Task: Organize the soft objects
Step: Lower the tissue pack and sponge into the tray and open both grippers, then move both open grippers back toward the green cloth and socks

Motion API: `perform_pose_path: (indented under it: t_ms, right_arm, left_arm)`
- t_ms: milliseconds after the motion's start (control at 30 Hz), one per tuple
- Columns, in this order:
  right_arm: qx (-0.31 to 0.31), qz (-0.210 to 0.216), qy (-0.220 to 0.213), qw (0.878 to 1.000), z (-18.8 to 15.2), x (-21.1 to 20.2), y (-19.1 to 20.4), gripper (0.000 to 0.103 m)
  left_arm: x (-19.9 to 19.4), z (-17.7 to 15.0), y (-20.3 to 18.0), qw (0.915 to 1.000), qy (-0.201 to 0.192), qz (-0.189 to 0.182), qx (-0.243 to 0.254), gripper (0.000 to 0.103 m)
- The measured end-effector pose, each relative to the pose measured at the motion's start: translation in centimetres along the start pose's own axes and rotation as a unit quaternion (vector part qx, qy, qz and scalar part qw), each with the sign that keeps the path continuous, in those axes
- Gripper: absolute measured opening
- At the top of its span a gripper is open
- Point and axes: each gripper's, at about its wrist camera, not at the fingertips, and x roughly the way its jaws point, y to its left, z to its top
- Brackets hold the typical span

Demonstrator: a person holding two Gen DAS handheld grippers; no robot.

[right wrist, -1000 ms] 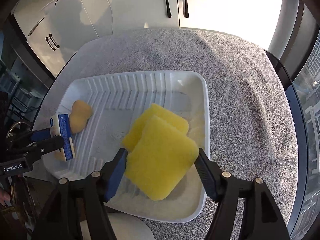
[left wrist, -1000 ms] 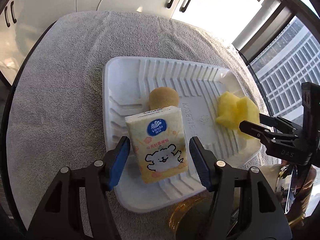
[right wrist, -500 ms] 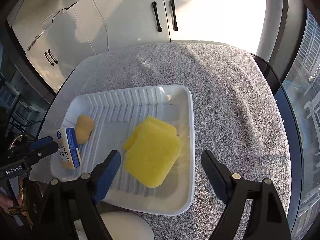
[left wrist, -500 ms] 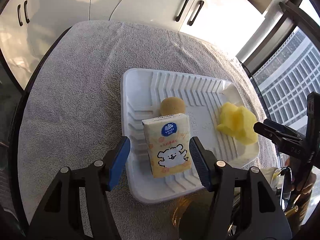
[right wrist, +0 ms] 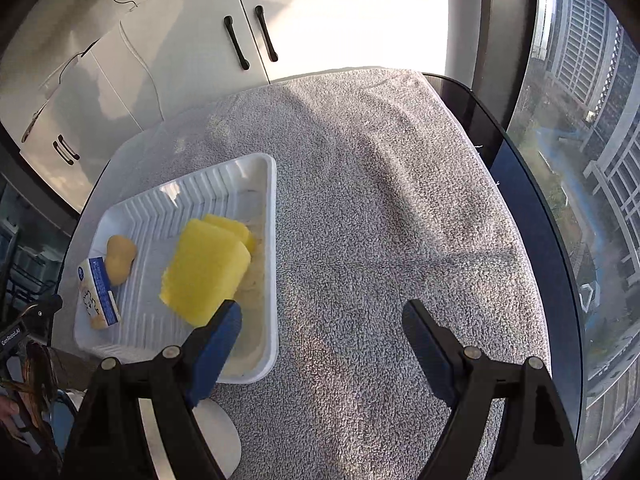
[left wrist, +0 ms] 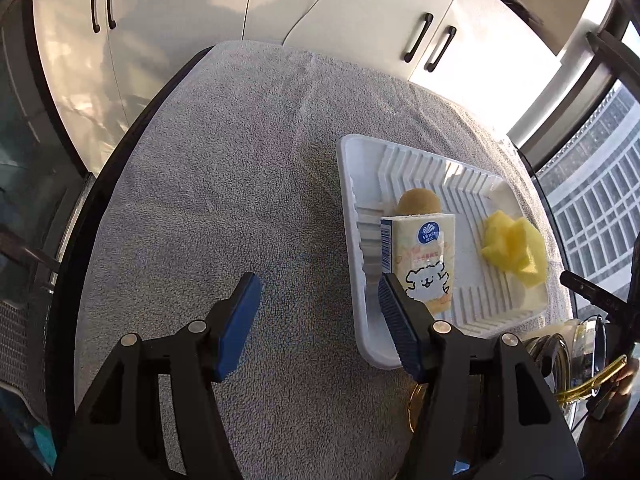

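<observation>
A white ribbed tray (left wrist: 400,164) (right wrist: 152,220) lies on a grey towel. In it a tissue pack (left wrist: 424,256) (right wrist: 98,292) with a cartoon dog leans against a brown rounded sponge (left wrist: 419,202) (right wrist: 119,258). Two yellow sponges (left wrist: 514,250) (right wrist: 208,268) are stacked at the tray's other end. My left gripper (left wrist: 318,284) is open and empty over the towel, just left of the tray. My right gripper (right wrist: 322,312) is open and empty over the towel on the tray's right, its left finger above the tray's near corner.
The grey towel (left wrist: 224,208) (right wrist: 380,200) covers a dark glass-edged table. White cabinets stand behind it and a window (right wrist: 580,160) runs along the right. A white rounded object (right wrist: 216,436) and a gold-rimmed glass item (left wrist: 560,344) sit at the near edge.
The right jaws let go of the top yellow sponge and widened, then swung right off the tray. The left gripper drew back from the tissue pack and shifted left over the towel.
</observation>
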Motion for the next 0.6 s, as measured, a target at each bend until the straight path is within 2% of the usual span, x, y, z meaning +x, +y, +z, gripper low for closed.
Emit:
perform_pose_path:
  t_ms: [300, 600]
  right_arm:
    - [0.024, -0.018, 0.004, 1.0, -3.6, -1.5, -3.8, 0.084]
    - [0.016, -0.038, 0.007, 0.999, -8.5, -4.2, -5.7, 0.084]
  left_arm:
    - [-1.4, -2.9, 2.6, 0.9997, 0.001, 0.013, -0.02, 0.06]
    - [-3.4, -7.0, 5.0, 0.9993, 0.011, 0.017, -0.03, 0.06]
